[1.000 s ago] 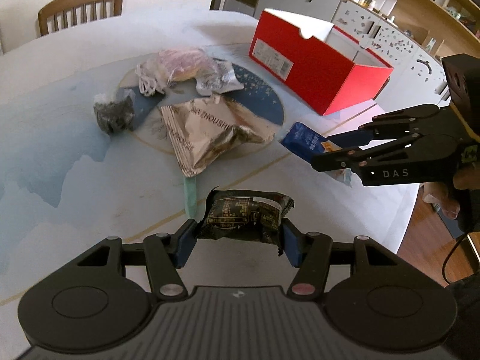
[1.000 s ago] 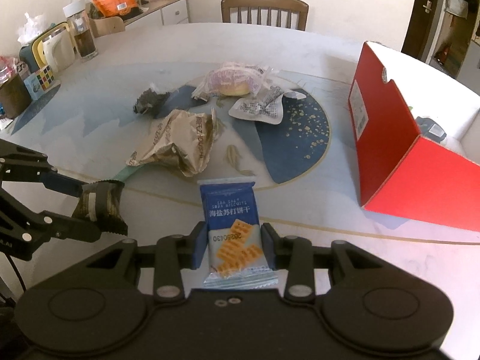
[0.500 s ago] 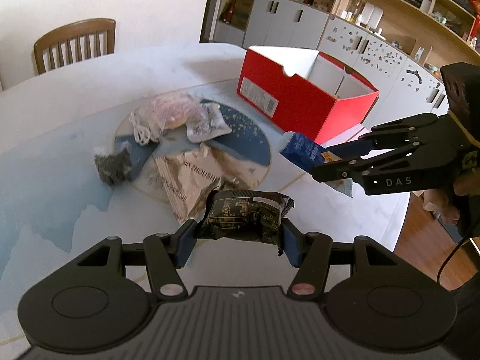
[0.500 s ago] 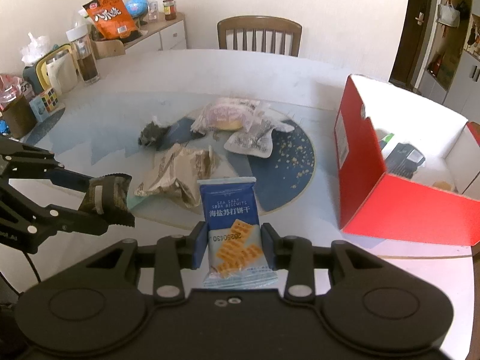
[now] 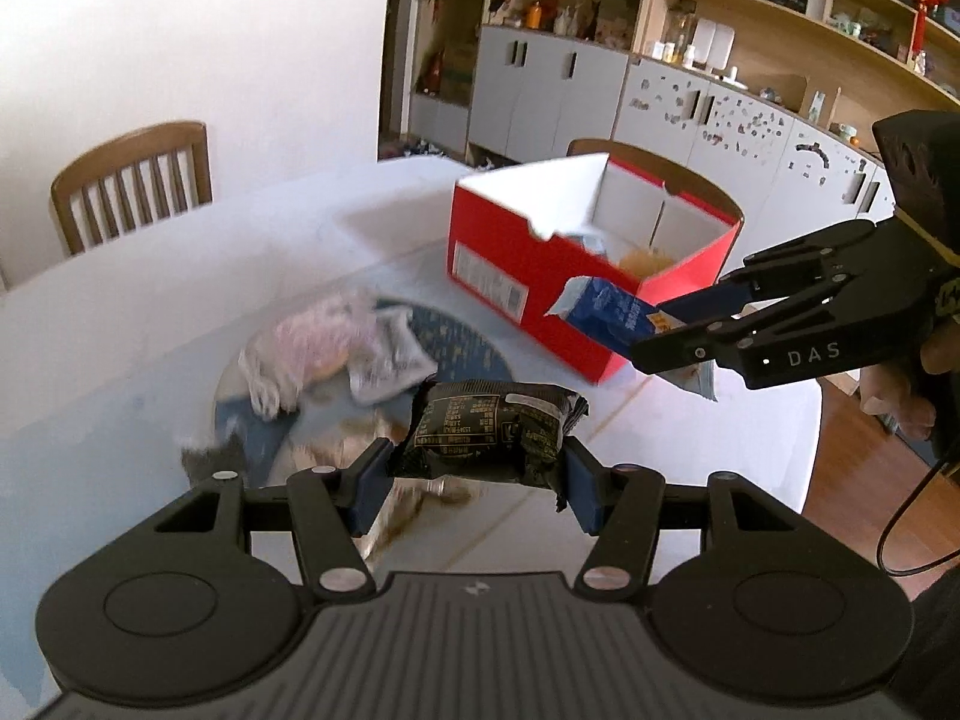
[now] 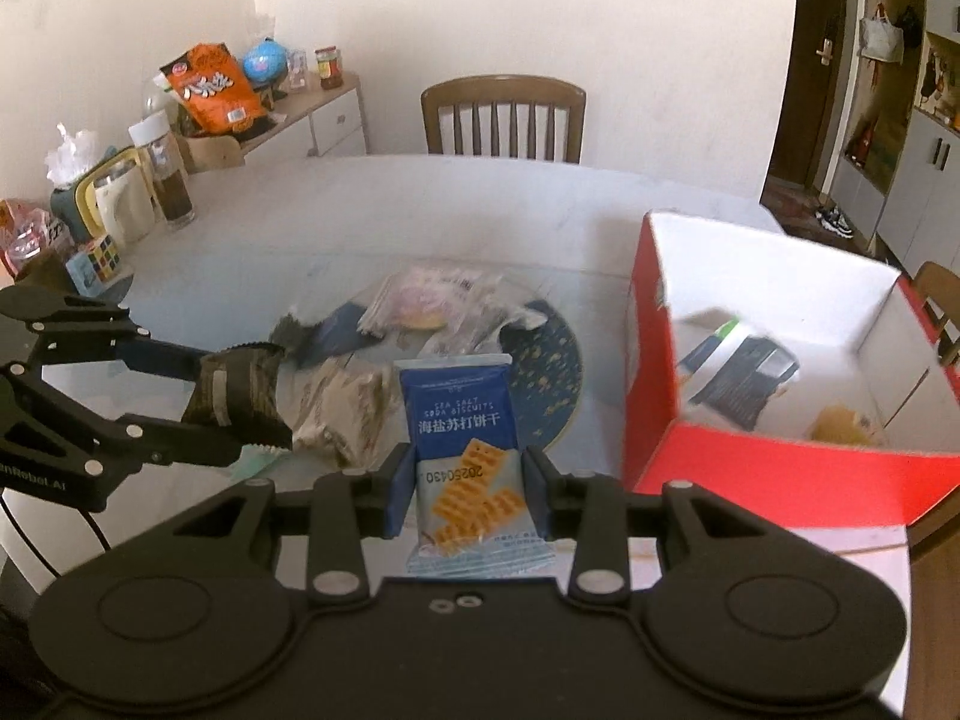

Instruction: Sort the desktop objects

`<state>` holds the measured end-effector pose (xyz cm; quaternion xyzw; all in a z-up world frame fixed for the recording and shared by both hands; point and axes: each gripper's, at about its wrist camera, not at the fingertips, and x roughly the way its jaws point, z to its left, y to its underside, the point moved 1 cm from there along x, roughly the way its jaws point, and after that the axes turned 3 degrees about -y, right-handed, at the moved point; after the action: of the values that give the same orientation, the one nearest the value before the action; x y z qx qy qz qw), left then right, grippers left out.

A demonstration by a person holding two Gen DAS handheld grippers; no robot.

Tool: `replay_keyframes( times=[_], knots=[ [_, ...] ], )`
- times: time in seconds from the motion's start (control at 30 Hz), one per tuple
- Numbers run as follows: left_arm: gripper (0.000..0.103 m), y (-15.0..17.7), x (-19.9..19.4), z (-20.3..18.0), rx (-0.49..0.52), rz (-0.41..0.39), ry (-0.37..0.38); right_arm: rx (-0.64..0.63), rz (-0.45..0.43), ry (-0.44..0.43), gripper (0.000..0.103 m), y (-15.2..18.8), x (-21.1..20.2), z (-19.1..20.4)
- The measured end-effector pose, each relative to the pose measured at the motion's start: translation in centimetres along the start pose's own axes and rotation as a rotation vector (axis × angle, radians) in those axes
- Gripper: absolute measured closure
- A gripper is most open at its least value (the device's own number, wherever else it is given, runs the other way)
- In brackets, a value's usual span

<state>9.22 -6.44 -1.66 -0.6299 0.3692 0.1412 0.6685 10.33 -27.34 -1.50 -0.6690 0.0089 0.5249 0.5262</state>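
Biscuit packet (image 6: 461,420) pinched in right tool (image 6: 468,483); left tool (image 5: 477,471) clamps dark packet (image 5: 489,432).

Home dining room: wooden chair (image 6: 503,120), cluttered shelves (image 5: 780,18), sideboard (image 6: 318,114)

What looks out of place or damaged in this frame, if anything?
Nothing looks spilled or broken. The left gripper holds a dark snack packet and the right gripper a blue soda biscuit packet, both in the air. Crumpled wrappers lie on the table beside the open red box.
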Motion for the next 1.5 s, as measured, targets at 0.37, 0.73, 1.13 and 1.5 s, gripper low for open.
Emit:
replay_keyframes(
  times=[0.37, 0.73, 1.13, 1.5],
  knots=[
    [0.045, -4.8, 2.4, -2.7, 0.045, -0.039, 0.016, 0.01, -0.022, 0.011, 0.065, -2.3, -1.1, -5.3],
    [0.045, -8.6, 5.9, -6.4, 0.081, -0.047, 0.027, 0.015, -0.028, 0.034, 0.065, -3.3, -2.0, -11.0],
    [0.045, -12.2, 10.3, -10.9, 0.127, -0.035, 0.049, 0.041, -0.029, 0.05, 0.065, -4.0, -2.3, -17.2],
    [0.045, -14.5, 14.7, -14.3, 0.178, -0.001, 0.069, 0.02, -0.03, 0.069, 0.065, -5.1, -1.7, -21.5]
  ],
)
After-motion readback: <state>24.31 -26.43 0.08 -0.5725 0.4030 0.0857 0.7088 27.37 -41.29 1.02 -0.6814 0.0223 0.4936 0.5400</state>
